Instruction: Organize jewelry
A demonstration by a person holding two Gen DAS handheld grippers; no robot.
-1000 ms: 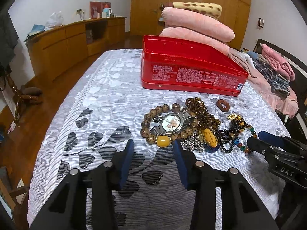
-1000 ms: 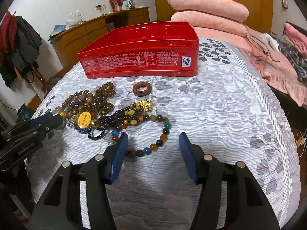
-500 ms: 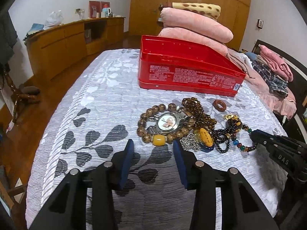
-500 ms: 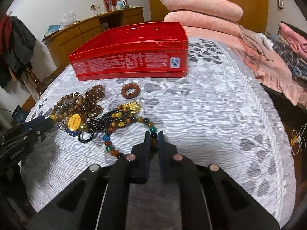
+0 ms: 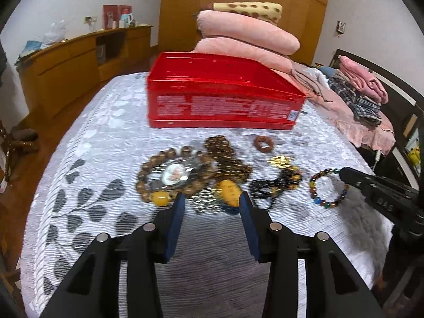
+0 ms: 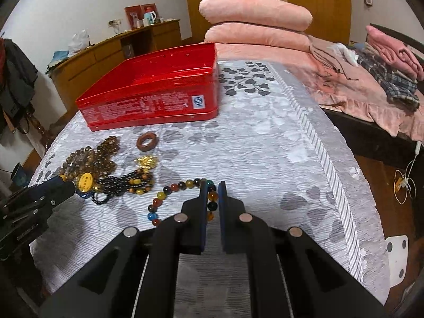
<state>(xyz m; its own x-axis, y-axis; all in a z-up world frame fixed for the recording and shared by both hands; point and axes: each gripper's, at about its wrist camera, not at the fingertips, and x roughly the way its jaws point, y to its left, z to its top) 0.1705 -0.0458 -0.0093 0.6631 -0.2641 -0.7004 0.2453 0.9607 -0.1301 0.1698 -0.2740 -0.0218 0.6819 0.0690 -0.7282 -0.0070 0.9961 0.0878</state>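
Note:
A pile of jewelry lies on the grey leaf-patterned cloth: a wooden bead bracelet around a watch, a yellow pendant, dark bead strings and a brown ring. My right gripper is shut on the multicoloured bead bracelet, pulled clear of the pile; the bracelet also shows in the left wrist view. My left gripper is open, just in front of the pendant. An open red tin stands behind the pile.
Folded pink blankets are stacked behind the tin. A bed with clothes lies to the right, past the table edge. A wooden sideboard lines the left wall.
My right gripper closed on the multicoloured bracelet and dragged it right, away from the pile. My left gripper moved right, from facing the watch to facing the yellow pendant.

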